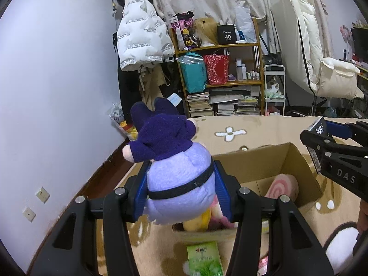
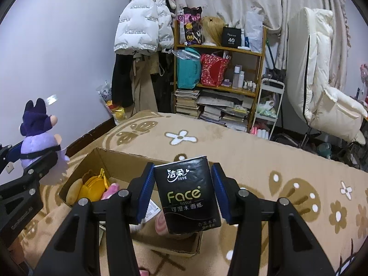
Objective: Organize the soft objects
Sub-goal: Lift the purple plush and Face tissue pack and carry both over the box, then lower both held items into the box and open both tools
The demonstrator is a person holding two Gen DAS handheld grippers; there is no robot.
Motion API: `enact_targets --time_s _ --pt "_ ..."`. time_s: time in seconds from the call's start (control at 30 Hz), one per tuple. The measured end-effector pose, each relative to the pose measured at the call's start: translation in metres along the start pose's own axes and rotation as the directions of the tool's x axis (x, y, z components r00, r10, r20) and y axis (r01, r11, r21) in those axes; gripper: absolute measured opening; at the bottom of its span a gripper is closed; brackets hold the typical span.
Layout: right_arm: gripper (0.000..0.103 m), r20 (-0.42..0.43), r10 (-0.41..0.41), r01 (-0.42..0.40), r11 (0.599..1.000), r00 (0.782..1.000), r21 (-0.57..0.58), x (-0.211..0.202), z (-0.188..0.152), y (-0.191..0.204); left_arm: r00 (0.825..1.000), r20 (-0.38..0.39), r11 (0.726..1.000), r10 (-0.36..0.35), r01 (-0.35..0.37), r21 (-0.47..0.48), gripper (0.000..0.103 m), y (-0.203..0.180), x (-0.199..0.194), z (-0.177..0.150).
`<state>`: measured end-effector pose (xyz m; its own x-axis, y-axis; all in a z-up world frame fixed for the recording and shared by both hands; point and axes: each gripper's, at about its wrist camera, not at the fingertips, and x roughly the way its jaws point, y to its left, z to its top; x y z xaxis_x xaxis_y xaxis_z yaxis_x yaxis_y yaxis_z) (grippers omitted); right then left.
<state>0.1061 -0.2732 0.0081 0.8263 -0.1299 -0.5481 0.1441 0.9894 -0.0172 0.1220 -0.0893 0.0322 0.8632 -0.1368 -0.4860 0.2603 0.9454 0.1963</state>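
My left gripper point(image 1: 181, 189) is shut on a purple plush toy point(image 1: 174, 161) with a dark purple hood and a black belt; it hangs above the near left corner of an open cardboard box point(image 1: 257, 161). The same plush toy point(image 2: 40, 138) and left gripper point(image 2: 30, 158) show at the left edge of the right wrist view. My right gripper point(image 2: 182, 192) is shut on a black pack of Face tissues point(image 2: 187, 195), held over the cardboard box point(image 2: 119, 161). Inside the box lie a pink swirl cushion point(image 1: 283, 187), yellow plush items point(image 2: 92, 187) and a pink item point(image 2: 110, 189).
The box rests on a beige bed cover with flower patterns point(image 2: 253, 151). A green tissue pack point(image 1: 203, 260) lies in front of the box. Beyond the bed stand a wooden shelf point(image 1: 218, 69), hanging coats point(image 1: 140, 39), a white cart point(image 1: 273, 89) and a white chair point(image 1: 322, 64).
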Motion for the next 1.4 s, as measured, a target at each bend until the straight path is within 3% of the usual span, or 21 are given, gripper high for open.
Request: enact_targets --time_s 0.53,0.9,1.4 --pt "0.052 -0.001 0.048 -0.048 0.998 0.999 0.037 0.031 0.005 -0.002 0.995 -0.056 0.996 -0.088 0.090 0.028 0.051 -0.020 0.039 0.000" --pt "0.053 -0.029 0.087 -0.085 0.994 0.996 0.064 0.048 -0.007 -0.009 0.979 -0.145 0.988 -0.146 0.152 0.027 0.053 -0.031 0.060 -0.016" --pt "0.053 -0.050 0.138 -0.132 0.985 0.989 0.114 0.050 -0.013 -0.017 0.959 -0.193 0.978 -0.206 0.210 -0.001 0.058 -0.027 0.070 -0.024"
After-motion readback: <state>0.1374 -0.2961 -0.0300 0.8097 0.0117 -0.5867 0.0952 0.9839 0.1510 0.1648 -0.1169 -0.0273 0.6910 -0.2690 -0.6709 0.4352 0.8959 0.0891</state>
